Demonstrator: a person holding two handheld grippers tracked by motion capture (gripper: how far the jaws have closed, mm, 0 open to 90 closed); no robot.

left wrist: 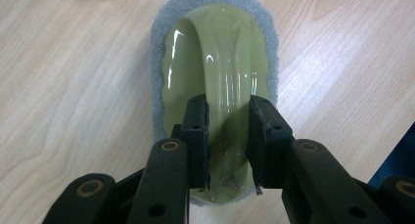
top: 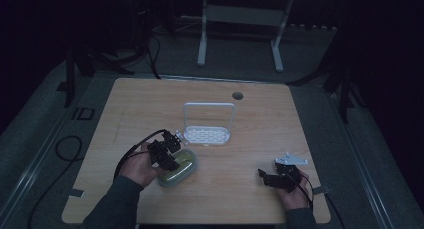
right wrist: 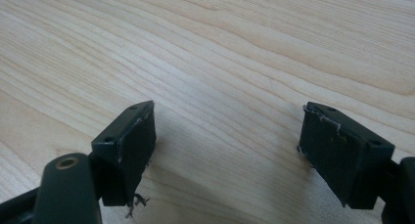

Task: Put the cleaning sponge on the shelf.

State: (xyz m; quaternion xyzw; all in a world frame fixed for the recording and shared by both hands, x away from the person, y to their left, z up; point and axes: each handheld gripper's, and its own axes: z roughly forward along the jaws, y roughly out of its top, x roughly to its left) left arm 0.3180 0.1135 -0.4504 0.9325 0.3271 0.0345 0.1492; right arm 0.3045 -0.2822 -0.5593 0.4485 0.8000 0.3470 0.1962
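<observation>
One olive-green plastic scrubbing brush with a grey sponge base [left wrist: 215, 62] lies on the light wooden table [top: 250, 139], near the front left. The left gripper [left wrist: 229, 136] pinches its arched handle between both jaws; the grasp appears complete, while lifting or transfer remains to be done. One right gripper [right wrist: 227, 145] rests at the front right, jaws spread wide with nothing between them. Farther back stands one white perforated rack with a wire hoop handle [top: 207, 134].
</observation>
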